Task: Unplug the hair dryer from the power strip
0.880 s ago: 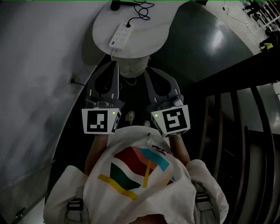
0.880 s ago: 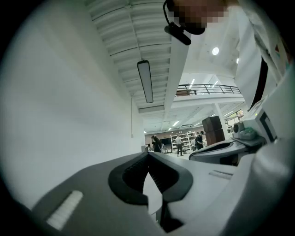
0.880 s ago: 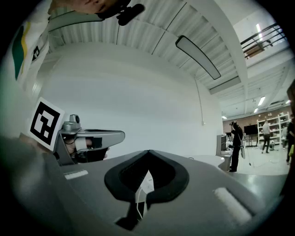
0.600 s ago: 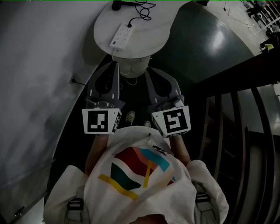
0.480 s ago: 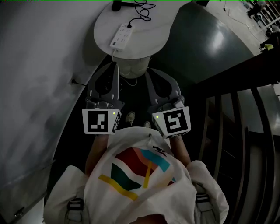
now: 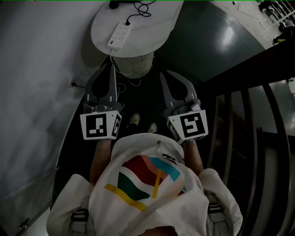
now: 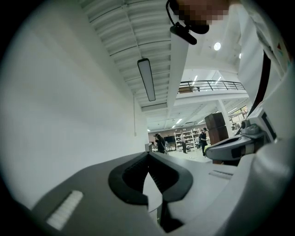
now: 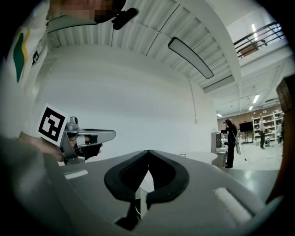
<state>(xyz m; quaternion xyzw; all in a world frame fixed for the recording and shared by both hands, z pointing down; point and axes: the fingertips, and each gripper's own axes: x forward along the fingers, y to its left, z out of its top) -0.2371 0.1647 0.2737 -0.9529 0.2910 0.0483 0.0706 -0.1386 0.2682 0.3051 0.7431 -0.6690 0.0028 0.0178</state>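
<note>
A white power strip (image 6: 119, 34) lies on the round white table (image 6: 156, 32) at the top of the head view. A black plug (image 6: 128, 21) sits in its far end, and the black cord (image 6: 143, 8) curls back to the dark hair dryer (image 6: 113, 4) at the table's far edge. My left gripper (image 6: 112, 67) and right gripper (image 6: 162, 74) are held side by side in front of the table, short of its near edge. Both are shut with nothing between their jaws. The jaw tips meet in the left gripper view (image 7: 148, 154) and in the right gripper view (image 8: 148, 152).
The table's white pedestal (image 6: 136, 64) with a loose white cable stands between the grippers. A white wall (image 6: 37, 92) runs along the left, and a dark railing (image 6: 244, 138) along the right. My shoes (image 6: 134, 119) are on the dark floor. People stand far off in the hall (image 8: 229, 138).
The table now sits higher and further left in the head view. Both grippers have risen in the picture towards it and stand a little wider apart. Their jaws stay shut.
</note>
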